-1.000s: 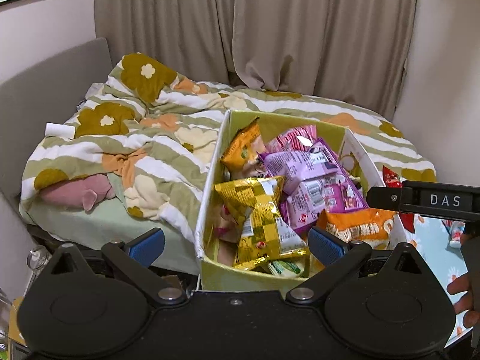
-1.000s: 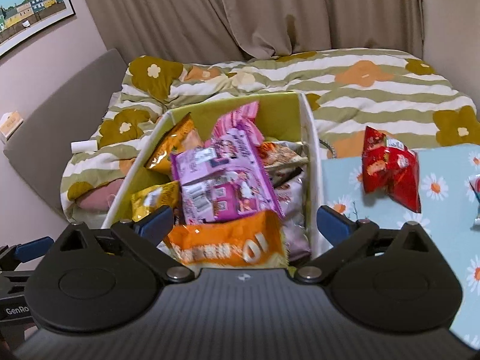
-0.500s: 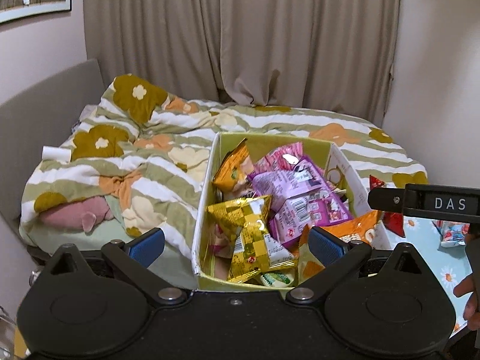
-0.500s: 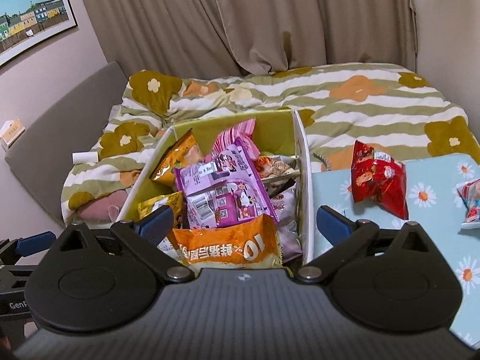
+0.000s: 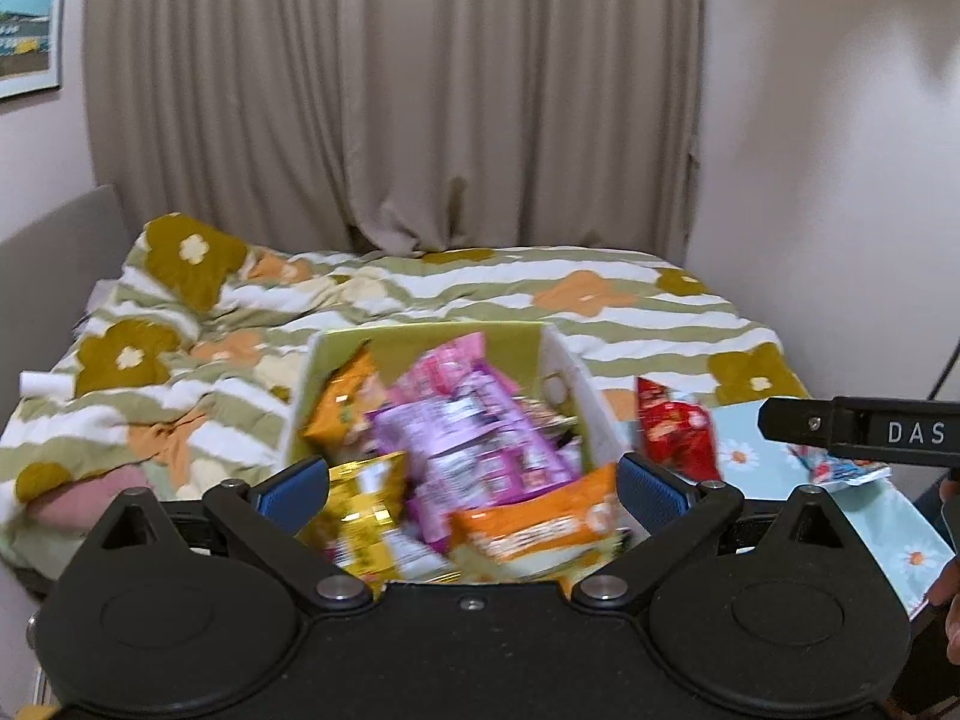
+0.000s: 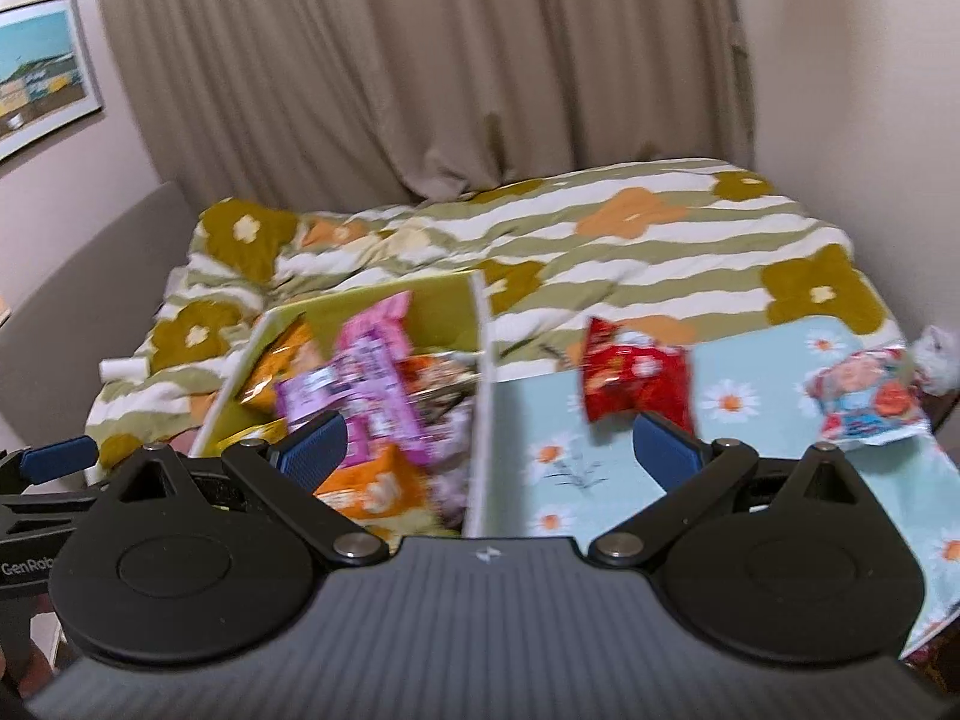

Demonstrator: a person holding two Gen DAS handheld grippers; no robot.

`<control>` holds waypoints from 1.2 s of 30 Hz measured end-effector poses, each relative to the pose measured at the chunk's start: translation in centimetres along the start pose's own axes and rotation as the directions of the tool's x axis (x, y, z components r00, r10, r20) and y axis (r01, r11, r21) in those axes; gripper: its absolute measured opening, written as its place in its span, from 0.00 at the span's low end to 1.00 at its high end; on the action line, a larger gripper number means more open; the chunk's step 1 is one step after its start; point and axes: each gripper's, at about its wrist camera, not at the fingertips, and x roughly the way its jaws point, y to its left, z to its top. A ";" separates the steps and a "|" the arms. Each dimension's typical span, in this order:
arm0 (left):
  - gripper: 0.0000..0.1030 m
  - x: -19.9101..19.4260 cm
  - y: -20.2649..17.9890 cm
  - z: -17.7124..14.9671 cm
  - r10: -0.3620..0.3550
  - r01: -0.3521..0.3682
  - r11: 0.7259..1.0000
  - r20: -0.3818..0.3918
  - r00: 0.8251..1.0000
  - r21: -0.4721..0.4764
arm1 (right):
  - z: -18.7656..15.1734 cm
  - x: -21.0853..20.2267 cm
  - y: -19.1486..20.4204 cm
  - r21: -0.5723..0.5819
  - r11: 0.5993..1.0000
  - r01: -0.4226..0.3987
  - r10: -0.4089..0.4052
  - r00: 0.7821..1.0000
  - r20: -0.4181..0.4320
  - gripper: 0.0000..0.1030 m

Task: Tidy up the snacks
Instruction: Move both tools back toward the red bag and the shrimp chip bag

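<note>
On a bed under beige curtains, we hold the left gripper (image 5: pixel 471 483) and right gripper (image 6: pixel 489 450) wide open, both empty, above the full box (image 6: pixel 483 360), judging the red packet (image 6: pixel 636 375) on the blue cloth (image 6: pixel 768 384) beside it our next pick.

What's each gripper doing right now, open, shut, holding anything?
Left gripper: open, holding nothing, above the snack box.
Right gripper: open, holding nothing; the red snack bag lies beyond it, untouched.
</note>
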 end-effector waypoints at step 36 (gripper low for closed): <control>1.00 19.7 -21.7 4.1 -0.002 0.013 0.997 -0.160 0.987 0.070 | 4.6 8.2 -26.3 0.043 0.983 0.177 -0.170 0.977 -0.129 1.00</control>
